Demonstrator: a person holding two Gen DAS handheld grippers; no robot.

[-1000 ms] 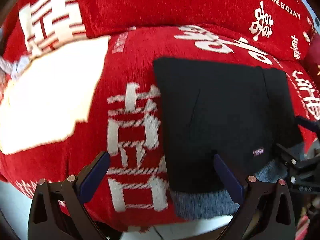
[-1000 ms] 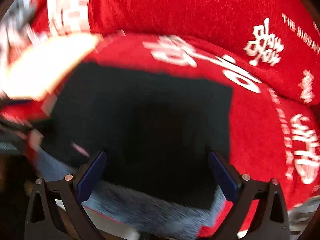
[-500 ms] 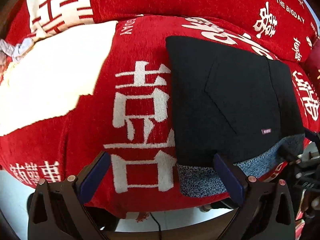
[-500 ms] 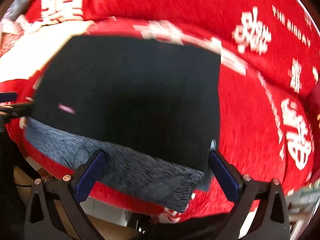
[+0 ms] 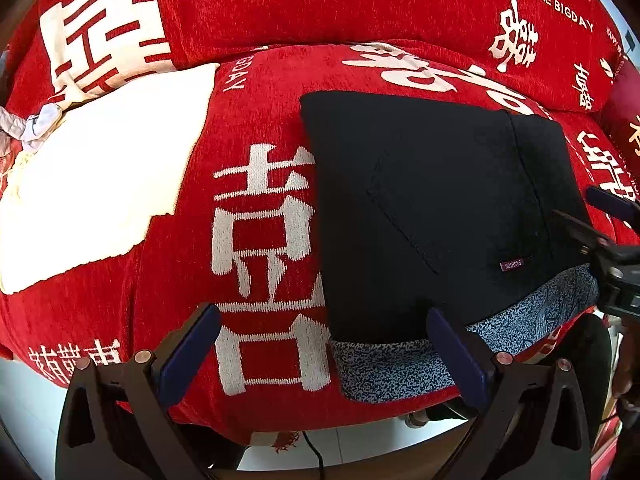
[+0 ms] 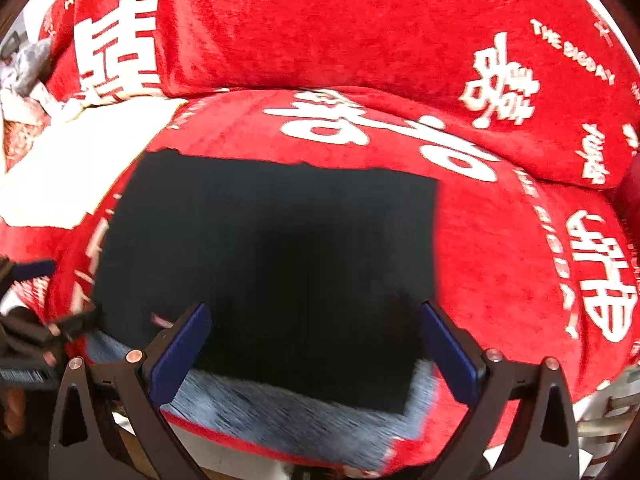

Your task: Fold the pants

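The black pants lie folded into a flat rectangle on the red sofa seat, with a small label near the front edge and a grey speckled lining showing along the front. They fill the middle of the right wrist view. My left gripper is open and empty, above the seat's front edge to the left of the pants. My right gripper is open and empty, in front of the pants' near edge. It also shows at the right edge of the left wrist view.
The sofa is covered in a red throw with white characters. A white cloth lies on the seat to the left. The back cushion rises behind. Light floor shows below the seat edge.
Both grippers have pulled back from the pants, which now lie flat. The right wrist view has swung so the pants sit centred.
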